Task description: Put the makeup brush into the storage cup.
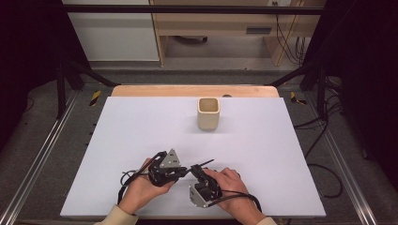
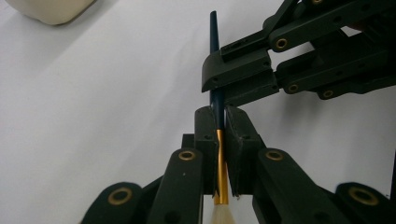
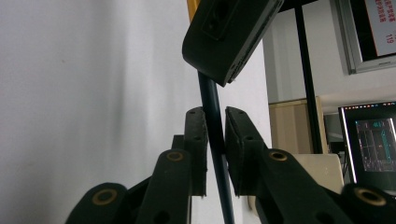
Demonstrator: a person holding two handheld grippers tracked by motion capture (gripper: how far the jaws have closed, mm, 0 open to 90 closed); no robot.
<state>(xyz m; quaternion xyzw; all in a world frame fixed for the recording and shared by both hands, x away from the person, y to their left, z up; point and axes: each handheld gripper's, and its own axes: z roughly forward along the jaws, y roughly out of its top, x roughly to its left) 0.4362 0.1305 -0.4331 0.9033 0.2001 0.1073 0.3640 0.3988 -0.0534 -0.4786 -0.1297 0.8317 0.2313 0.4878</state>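
Pale lavender-white sheet (image 1: 141, 140) spread flat over the wooden bench (image 1: 187, 90), plain and matte. Cream square cup (image 1: 208, 113) upright toward the far middle. Near edge: paintbrush (image 2: 217, 102) up off the sheet, passing between both tools. Left gripper (image 2: 218, 154) clamped on its gold ferrule, pale bristles at the near end. Right gripper (image 3: 215, 154) closed narrow around the dark blue handle. Beyond the bench: grey floor, aluminium rails (image 1: 33, 164), black frame struts, trailing cables (image 1: 324, 140), a light wood cabinet (image 1: 225, 28). Lit monitor (image 3: 369, 140) in the right gripper view.
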